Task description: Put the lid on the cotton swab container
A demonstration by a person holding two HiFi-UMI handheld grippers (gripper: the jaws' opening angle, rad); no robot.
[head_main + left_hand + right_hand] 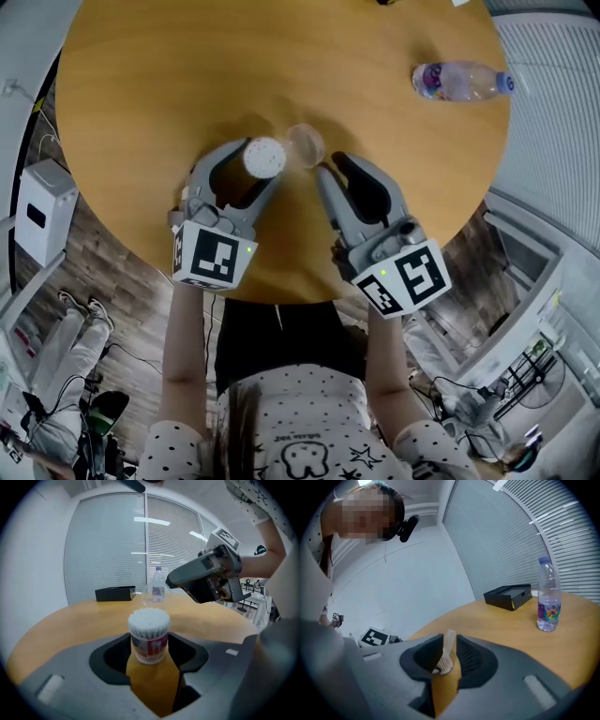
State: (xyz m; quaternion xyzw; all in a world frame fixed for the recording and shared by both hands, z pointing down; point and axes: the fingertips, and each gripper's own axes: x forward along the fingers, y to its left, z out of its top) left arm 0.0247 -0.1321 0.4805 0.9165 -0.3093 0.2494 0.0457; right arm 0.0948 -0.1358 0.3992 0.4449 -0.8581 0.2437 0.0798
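Head view: left tool (259, 160) spread around the cotton swab container (265, 157), right tool (331, 167) pinching the clear lid (305, 143).

Head view looks steeply down on the round table (141, 94). My two gripper views sit low and close, looking along my jaws. All share the water bottle (459, 81).

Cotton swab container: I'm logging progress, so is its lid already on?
No, the cotton swab container shows bare swab tips on top in the left gripper view, while the right gripper pinches the clear lid.
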